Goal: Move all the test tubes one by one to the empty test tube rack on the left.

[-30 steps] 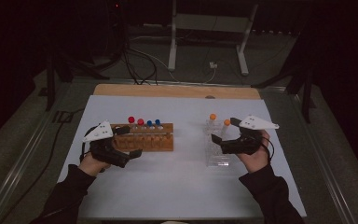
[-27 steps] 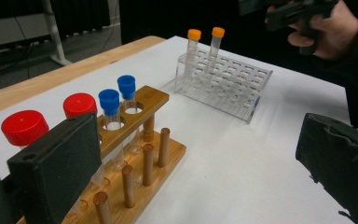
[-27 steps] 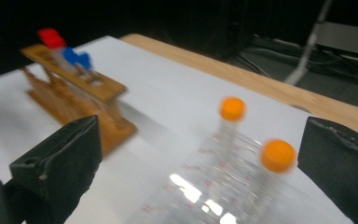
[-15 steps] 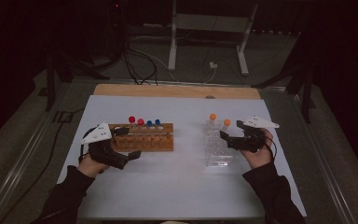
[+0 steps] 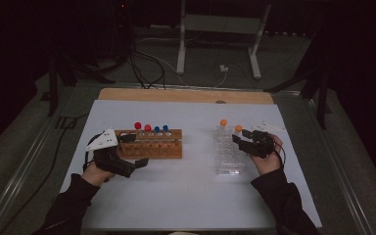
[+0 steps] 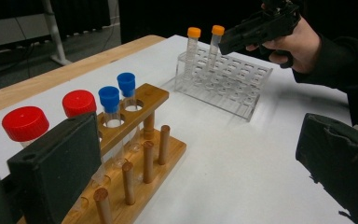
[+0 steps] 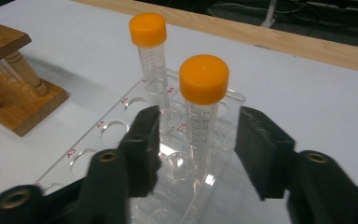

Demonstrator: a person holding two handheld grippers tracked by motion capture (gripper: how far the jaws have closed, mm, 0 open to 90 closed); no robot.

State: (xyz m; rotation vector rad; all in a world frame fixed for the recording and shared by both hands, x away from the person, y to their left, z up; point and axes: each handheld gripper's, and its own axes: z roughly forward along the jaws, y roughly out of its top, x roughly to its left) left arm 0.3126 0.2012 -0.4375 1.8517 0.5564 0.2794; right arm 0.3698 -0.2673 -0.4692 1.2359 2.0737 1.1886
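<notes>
Your right gripper [image 7: 198,154], jaws just closing, straddles an orange-capped tube [image 7: 203,105] untouched; left gripper [image 5: 127,154] open beside the wooden rack [image 5: 152,147]; white table [image 5: 186,196] front free.

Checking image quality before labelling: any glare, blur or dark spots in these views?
High view: dim, black surroundings, only the white table lit. Right gripper view: sharp orange-capped tube, glare on the clear rack, near tongs soft. Left gripper view: near tongs blurred, wooden rack sharp.
</notes>
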